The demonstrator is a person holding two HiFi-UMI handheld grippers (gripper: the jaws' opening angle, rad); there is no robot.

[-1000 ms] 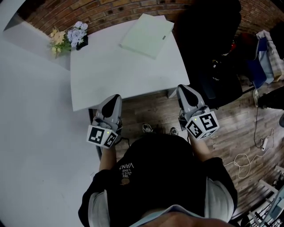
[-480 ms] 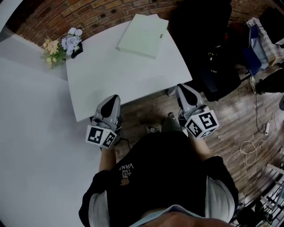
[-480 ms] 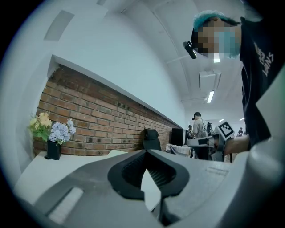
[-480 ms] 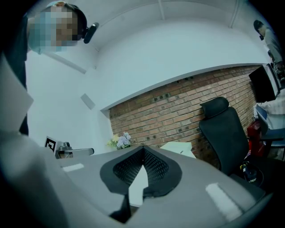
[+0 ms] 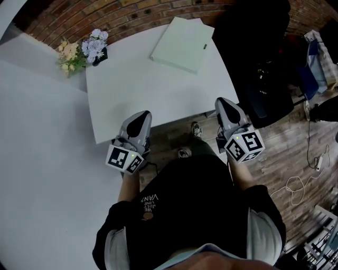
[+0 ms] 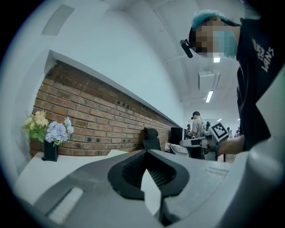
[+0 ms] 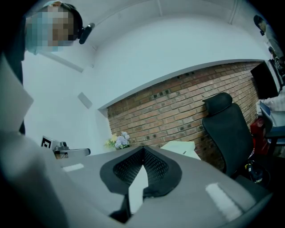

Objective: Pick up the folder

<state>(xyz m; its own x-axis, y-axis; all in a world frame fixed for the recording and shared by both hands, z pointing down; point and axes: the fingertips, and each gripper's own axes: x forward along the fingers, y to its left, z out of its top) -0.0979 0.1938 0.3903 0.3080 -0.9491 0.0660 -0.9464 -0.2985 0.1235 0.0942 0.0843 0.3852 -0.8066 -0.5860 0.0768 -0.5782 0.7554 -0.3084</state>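
**Brick-wall room, white table, both claws shut and empty**

Red brick wall [image 5: 132, 13] runs behind a white table [image 5: 137, 89]; wood floor [image 5: 285, 153] to the right, plain pale floor to the left. Person in a black shirt [image 5: 190, 205] stands at the near edge of the table, seen from above.

Folder [image 5: 184, 45]: pale green, lying flat on the far right part of the table, near the far edge, nothing on top of it. Well apart from both claws.

Left claw [image 5: 142, 116]: held over the table's near edge, pointing level toward the wall. Jaws pressed together, nothing between them. Marker cube at its rear, near the person's body.

Right claw [image 5: 222, 102]: just off the table's near right corner, over the floor, also pointing level. Jaws pressed together, nothing pinched. In the right gripper view the folder shows past its closed tips, off to the right.

Flowers [image 5: 84, 50]: small bunch, purple and yellow, in a dark pot at the far left corner of the table, against the wall.

Black office chair [image 7: 225, 129]: stands right of the table, by the wall. Cables and clutter lie on the wood floor further right, too small to tell apart.
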